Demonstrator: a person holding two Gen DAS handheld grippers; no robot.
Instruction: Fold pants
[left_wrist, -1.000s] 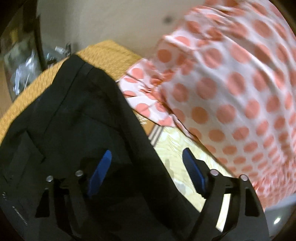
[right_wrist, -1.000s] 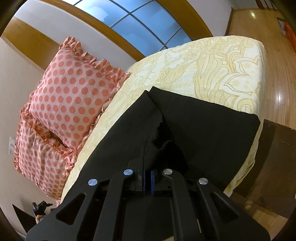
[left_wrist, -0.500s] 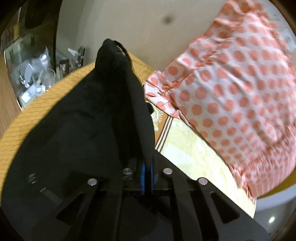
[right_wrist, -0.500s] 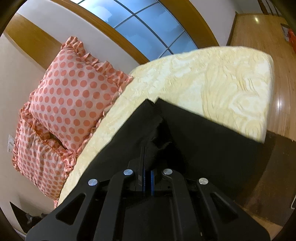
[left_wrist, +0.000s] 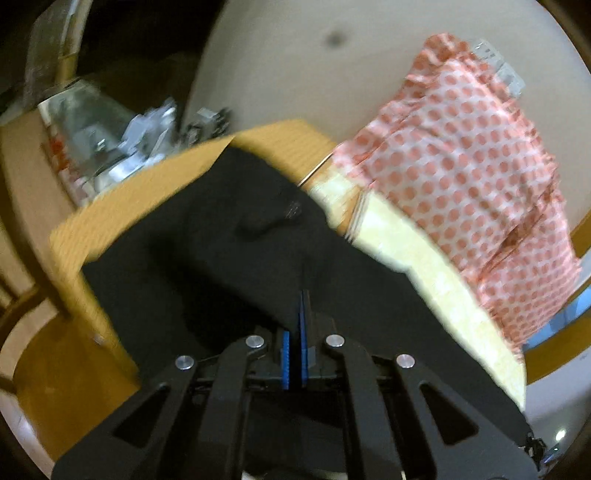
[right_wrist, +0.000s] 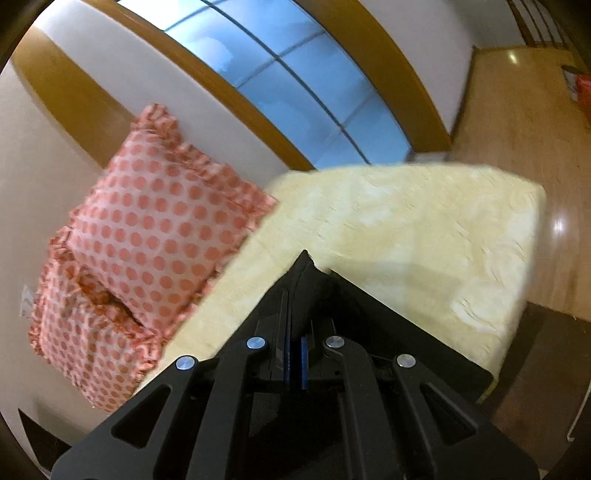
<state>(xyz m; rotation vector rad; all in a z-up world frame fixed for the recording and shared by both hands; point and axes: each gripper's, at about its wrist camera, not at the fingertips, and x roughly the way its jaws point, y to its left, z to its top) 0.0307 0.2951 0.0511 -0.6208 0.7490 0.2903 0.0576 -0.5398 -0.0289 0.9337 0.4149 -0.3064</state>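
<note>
Left wrist view: both grippers clamped on blurred black pants (fingertips buried in cloth).

We see the pants in plain black against the bed, whose cover is pale yellow with a faint tone-on-tone figure. At the bed's head, the pillows are pink-white with coral polka dots and ruffled coral edging. Beside the bed, we note an ochre woven surface. Both grippers, left and right, are black with blue pads.
</note>
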